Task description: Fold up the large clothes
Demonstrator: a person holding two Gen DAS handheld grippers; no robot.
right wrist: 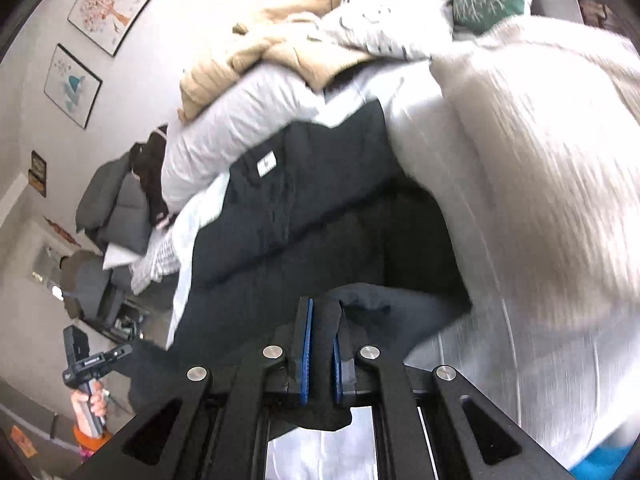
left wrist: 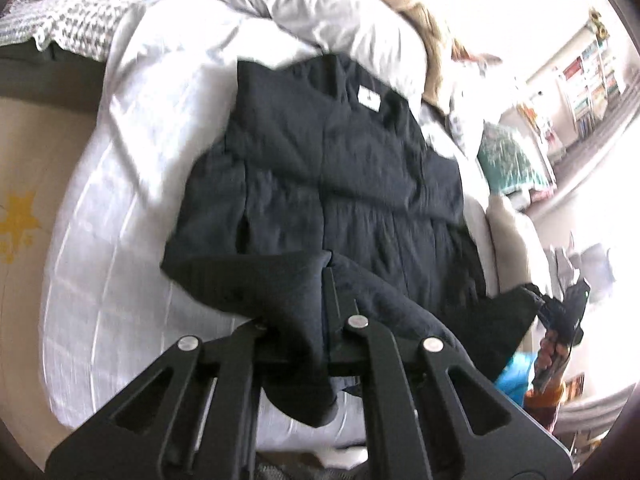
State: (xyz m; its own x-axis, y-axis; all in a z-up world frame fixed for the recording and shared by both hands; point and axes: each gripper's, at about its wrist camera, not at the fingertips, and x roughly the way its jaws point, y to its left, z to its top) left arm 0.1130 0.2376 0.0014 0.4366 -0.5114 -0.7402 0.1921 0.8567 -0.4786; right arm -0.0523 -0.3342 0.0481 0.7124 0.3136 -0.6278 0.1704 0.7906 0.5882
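The dark navy garment [left wrist: 332, 168] lay spread on a white bed [left wrist: 120, 208], its near hem lifted. The left claw [left wrist: 330, 280] was clenched on one hem corner; the right claw [right wrist: 322, 312] pinched the other between blue pads [right wrist: 306, 356]. Only the left view showed a bookshelf [left wrist: 592, 80]; only the right showed framed pictures [right wrist: 110, 8] on the wall. A white label [left wrist: 369, 98] marked the collar. A tan knit [right wrist: 256, 56] and pillows crowded the far edge, soft and rumpled.
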